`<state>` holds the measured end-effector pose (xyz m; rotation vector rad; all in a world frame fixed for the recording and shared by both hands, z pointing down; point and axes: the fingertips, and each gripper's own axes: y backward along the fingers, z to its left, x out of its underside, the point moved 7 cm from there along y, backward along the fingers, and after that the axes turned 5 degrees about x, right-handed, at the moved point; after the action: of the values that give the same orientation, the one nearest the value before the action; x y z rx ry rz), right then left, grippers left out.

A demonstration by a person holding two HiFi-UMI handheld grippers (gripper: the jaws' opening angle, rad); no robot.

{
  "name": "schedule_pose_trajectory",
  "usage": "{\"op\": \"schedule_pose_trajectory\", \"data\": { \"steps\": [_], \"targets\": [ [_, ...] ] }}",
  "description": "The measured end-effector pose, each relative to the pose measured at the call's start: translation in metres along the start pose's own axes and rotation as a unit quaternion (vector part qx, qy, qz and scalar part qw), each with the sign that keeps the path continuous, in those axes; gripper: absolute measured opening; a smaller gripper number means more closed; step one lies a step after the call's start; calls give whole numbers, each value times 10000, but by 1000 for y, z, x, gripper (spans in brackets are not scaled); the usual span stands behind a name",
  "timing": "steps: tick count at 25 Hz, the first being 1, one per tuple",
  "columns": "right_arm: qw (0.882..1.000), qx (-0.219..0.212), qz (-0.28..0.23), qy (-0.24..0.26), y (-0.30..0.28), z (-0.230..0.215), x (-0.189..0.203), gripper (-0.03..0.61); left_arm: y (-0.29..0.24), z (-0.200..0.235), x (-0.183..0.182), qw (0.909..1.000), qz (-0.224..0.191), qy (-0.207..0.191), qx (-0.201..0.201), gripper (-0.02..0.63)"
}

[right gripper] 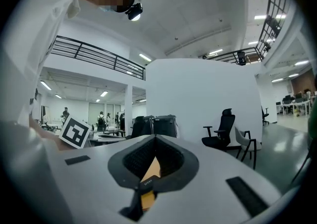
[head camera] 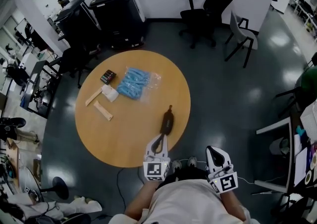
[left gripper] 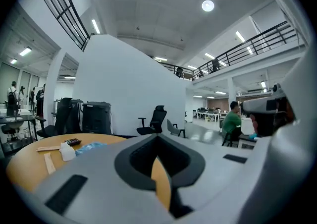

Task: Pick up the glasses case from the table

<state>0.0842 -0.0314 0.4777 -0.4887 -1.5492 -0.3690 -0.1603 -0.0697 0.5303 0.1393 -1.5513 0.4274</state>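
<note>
The glasses case [head camera: 168, 120] is a dark, slim oblong lying on the round wooden table [head camera: 124, 139], right of centre and toward the near side. My left gripper [head camera: 157, 144] hovers over the table's near edge just short of the case, jaws shut and holding nothing. My right gripper [head camera: 214, 152] is off the table to the right, over the dark floor, also shut and empty. In the left gripper view the closed jaws [left gripper: 159, 139] fill the lower frame and hide the case. The right gripper view shows its closed jaws [right gripper: 154, 141] aimed level across the room.
On the table's far left lie a blue plastic bag [head camera: 134, 83], a small black box [head camera: 107, 76], a white bottle [head camera: 110, 92] and two wooden strips [head camera: 103, 111]. Office chairs [head camera: 207, 10] and black bins [head camera: 116, 12] stand beyond. A desk [head camera: 277, 153] is at the right.
</note>
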Motion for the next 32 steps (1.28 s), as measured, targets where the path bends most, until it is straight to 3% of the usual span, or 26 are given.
{"op": "schedule_pose_trajectory", "data": {
  "steps": [3,8,12,15,18,21,24,28,32],
  "targets": [
    [10000,-23,32,-60,-10,-12,0,15,-20,7,17,9990,438,2,26,6],
    [9998,-32,116,-133,-22,-27,8,15,-72,15,59,9864,1510,18,642,21],
    [9994,-15,215,-277,-27,-37,15,15,-108,25,91,9707,2280,104,753,204],
    [9990,17,255,-364,-30,-46,19,15,-131,34,122,9506,2986,76,847,292],
    [9986,55,288,-436,-34,-56,25,15,-150,43,156,9216,3764,198,924,330],
    [9981,110,307,-518,-39,-66,27,15,-166,55,172,9007,4261,225,817,358],
    [9976,155,313,-600,-42,-71,29,15,-182,68,182,8862,4584,165,642,367],
    [9970,194,358,-661,-41,-75,34,15,-195,70,205,8678,4918,147,696,371],
    [9965,220,405,-704,-36,-78,36,15,-203,70,220,8594,5073,112,620,372]
  ]
}}
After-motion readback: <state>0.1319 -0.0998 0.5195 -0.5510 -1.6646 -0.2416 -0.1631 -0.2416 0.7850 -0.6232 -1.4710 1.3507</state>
